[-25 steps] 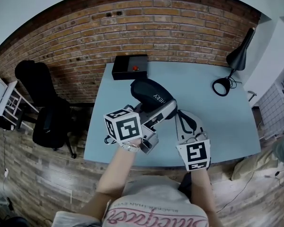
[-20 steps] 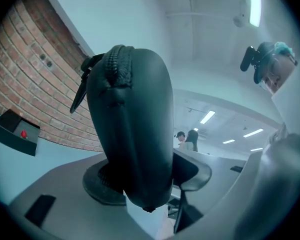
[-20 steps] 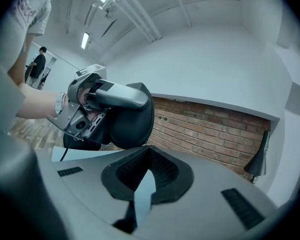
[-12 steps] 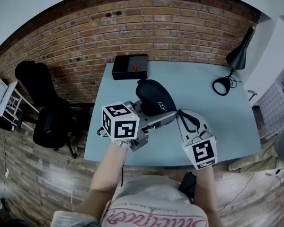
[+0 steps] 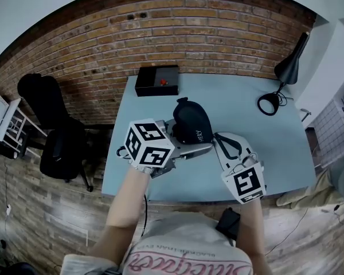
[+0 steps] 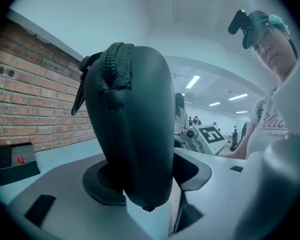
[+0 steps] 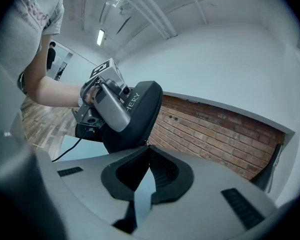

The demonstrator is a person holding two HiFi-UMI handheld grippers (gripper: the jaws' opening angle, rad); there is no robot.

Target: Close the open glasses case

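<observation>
A black zipped glasses case (image 5: 190,121) with white lettering is held above the light blue table (image 5: 258,136). My left gripper (image 5: 182,140) is shut on it from the left, its jaws wide across the case's body. In the left gripper view the case (image 6: 130,129) stands upright between the pads (image 6: 104,185), with zipper teeth and a pull tab (image 6: 81,89) at its top. My right gripper (image 5: 218,137) is shut, and its tips (image 7: 147,146) meet right at the lower edge of the case (image 7: 137,115). Whether they pinch anything there is hidden.
A black box with a red button (image 5: 157,80) sits at the table's far left corner. A black desk lamp (image 5: 284,76) stands at the far right. A black office chair (image 5: 51,125) is on the floor to the left. The table's near edge lies just below both grippers.
My left gripper has rolled and drifted a little right and down. The case has swung with it from lying long and slanted to a more end-on pose. The right gripper has stayed put.
</observation>
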